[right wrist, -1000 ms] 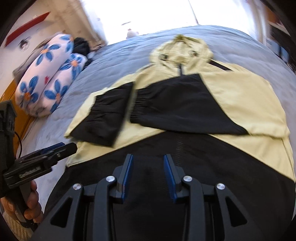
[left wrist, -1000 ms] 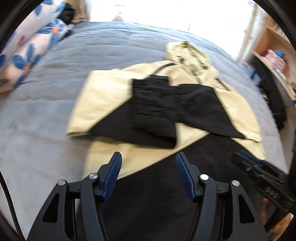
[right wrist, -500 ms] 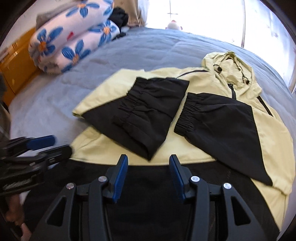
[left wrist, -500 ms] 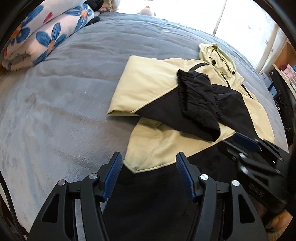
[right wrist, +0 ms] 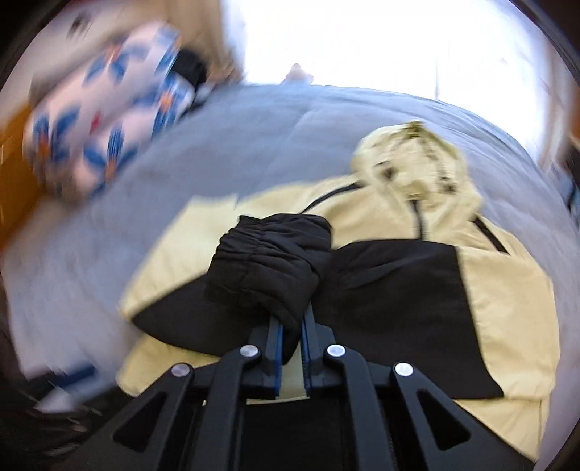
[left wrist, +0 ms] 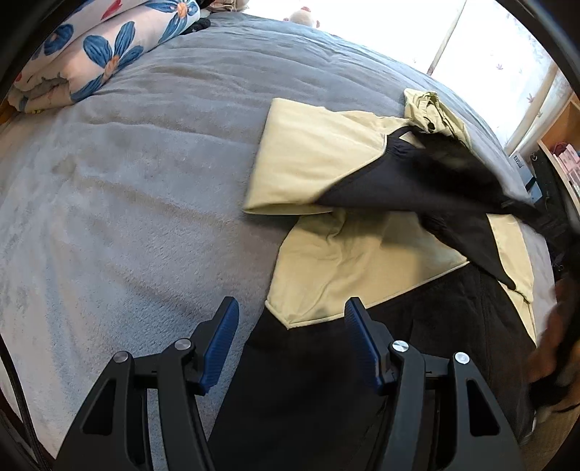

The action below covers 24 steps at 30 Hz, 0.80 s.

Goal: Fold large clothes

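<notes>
Jacket [left wrist: 326, 250], yellow and black, spread on the grey bed [left wrist: 137, 188], left gripper [left wrist: 291, 326] half open and empty over its near-left hem, right gripper [right wrist: 290, 329] just closed on the black sleeve cuff [right wrist: 268, 264], lifting it.

Black skeletal left gripper [left wrist: 291, 315] and right gripper [right wrist: 290, 326], blue ribbed pads [left wrist: 221, 340], round silver screws.

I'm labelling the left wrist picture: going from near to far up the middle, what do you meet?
Left tongs, open → the jacket's black hem → its cream body → cream folded sleeve → grey bedspread → bright window.
</notes>
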Motion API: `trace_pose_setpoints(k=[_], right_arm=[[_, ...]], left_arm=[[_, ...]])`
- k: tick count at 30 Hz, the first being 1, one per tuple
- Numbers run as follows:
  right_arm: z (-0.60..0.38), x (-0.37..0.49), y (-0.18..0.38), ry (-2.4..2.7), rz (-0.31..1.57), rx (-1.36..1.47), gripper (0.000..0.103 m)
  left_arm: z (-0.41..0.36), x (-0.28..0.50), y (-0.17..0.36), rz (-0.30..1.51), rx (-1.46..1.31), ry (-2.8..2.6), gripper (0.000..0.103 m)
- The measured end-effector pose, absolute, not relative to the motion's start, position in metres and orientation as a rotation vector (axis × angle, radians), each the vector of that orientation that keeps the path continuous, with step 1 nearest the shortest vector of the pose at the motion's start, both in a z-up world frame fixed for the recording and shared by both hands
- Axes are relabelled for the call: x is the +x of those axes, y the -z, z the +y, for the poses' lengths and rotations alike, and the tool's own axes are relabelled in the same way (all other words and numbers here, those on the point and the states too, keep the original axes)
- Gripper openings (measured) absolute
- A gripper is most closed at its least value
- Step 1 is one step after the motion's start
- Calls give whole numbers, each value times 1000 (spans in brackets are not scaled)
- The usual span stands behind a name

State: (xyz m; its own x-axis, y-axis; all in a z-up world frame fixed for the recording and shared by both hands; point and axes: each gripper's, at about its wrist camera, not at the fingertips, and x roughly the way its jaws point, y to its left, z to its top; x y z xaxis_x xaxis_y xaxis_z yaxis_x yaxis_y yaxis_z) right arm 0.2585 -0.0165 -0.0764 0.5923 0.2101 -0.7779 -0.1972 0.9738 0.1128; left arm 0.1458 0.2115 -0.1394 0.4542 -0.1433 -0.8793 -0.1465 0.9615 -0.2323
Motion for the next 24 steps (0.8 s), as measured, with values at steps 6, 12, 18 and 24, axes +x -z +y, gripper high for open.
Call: trace_pose_setpoints(k=[6, 12, 18, 24], right_arm=[[-107, 232, 70, -112, 957, 187, 9], [-156, 201, 128, -57, 1197, 252, 22], [-187, 192, 120, -38, 1150, 331, 32], [-211, 216, 116, -20, 1107, 362, 36]], left_arm=[[203, 144, 138, 1099, -282, 27, 59], [194, 146, 141, 1114, -266, 46, 59], [185, 149, 139, 1116, -246, 58, 59], [179, 153, 138, 1117, -223, 66, 59]])
